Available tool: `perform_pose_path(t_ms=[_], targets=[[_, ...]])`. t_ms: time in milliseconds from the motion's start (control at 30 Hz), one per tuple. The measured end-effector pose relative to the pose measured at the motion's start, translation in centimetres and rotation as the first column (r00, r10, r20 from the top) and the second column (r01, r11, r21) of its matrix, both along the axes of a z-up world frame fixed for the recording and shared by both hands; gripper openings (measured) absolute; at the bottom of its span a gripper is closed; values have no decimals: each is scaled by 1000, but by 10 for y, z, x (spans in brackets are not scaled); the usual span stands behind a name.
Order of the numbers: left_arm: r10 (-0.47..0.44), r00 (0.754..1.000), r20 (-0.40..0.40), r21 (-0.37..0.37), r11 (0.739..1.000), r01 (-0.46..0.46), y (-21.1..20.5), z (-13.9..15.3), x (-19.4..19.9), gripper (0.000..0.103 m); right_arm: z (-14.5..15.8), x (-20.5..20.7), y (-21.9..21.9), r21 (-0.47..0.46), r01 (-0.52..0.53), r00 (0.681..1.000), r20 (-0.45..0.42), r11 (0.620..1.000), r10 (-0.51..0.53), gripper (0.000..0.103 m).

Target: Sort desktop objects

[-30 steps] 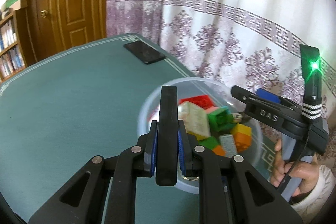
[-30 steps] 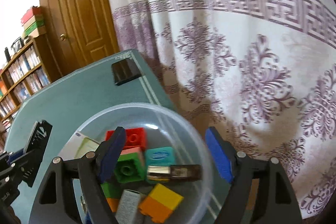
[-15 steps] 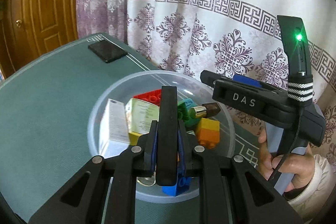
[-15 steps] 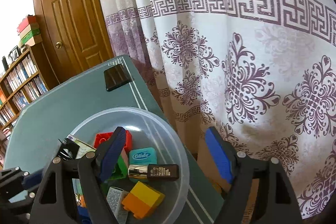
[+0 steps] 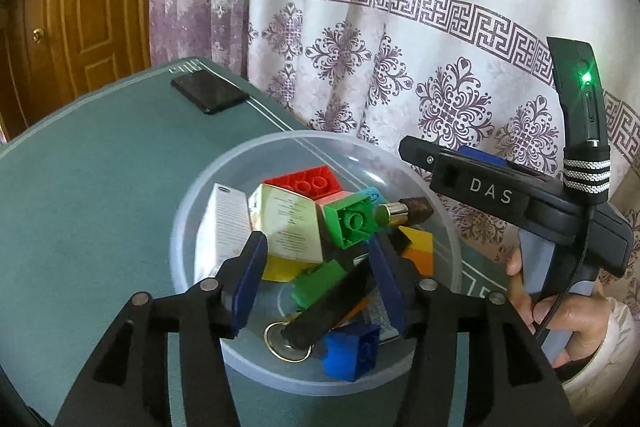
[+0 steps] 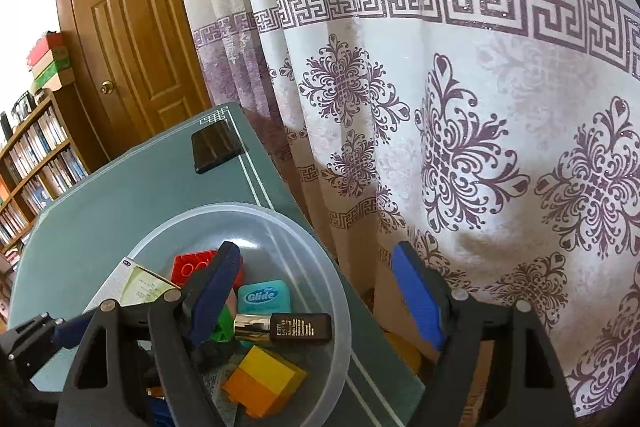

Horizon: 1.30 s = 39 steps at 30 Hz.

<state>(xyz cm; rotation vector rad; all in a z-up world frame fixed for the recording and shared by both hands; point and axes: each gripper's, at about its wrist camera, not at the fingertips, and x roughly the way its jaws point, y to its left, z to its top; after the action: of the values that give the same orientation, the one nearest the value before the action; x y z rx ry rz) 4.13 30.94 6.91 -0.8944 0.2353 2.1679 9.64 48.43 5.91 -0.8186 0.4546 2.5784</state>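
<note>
A clear plastic bowl (image 5: 200, 211) stands on the green table and holds several toy bricks, a white box (image 5: 226, 223), a lipstick tube (image 5: 404, 213) and a black bar (image 5: 332, 301) lying slanted on the pile. My left gripper (image 5: 316, 279) is open over the bowl, with the bar lying free between its fingers. My right gripper (image 6: 316, 291) is open and empty at the bowl's right rim (image 6: 340, 307), above the lipstick tube (image 6: 282, 327) and a teal floss case (image 6: 262, 297).
A black phone (image 5: 208, 91) lies at the table's far corner, also in the right wrist view (image 6: 214, 145). A patterned curtain (image 6: 440, 107) hangs just past the table's right edge. A wooden door (image 6: 128, 27) and bookshelf (image 6: 36, 163) stand behind.
My left gripper was shut on the black bar; it has opened, and the bar now lies in the bowl. The right gripper has drawn back slightly and stays open.
</note>
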Motion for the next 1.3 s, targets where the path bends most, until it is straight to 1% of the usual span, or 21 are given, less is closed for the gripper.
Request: perform_pose_path(t_ms=[200,267,367,600,800,900,967,1100,1167,1300], targets=[[10,999,-49,-26,1000,-11,-7,5,7,57,0,1,-1,-2,1,1000,1,1000,-1,82],[16,998,-60,-32,999,-18,-10,6,10,65,0,2,-1,0,2,1000,0,1000,-2,83],[55,995,-78,-28,998,-57,-20,9,12,72,0,7,-1,0,6,1000,0,1000,-6,83],[120,990,-75,-15,993,-121,-39,11,12,73,-1,21,-1,-6,24,1000,-1,1000,-24,83],[153,984,-97,-29,987,-156,-46,14,20,73,0,28,-11,5,1,1000,5,1000,-1,84],[169,979,-113,-31,984,-174,-49,16,25,79,2,33,-16,12,-10,1000,5,1000,9,87],[177,976,-128,-27,983,-182,-52,18,28,80,3,38,-19,14,-11,1000,3,1000,11,89],[187,971,-149,-35,980,-194,-54,22,35,81,5,50,-22,21,-4,1000,-9,1000,4,101],[198,968,-153,-37,978,-206,-56,24,37,82,9,58,-24,32,5,1000,-25,999,-4,102],[236,953,-190,-49,967,-250,-60,29,43,82,16,68,-31,55,4,999,-41,998,-2,102]])
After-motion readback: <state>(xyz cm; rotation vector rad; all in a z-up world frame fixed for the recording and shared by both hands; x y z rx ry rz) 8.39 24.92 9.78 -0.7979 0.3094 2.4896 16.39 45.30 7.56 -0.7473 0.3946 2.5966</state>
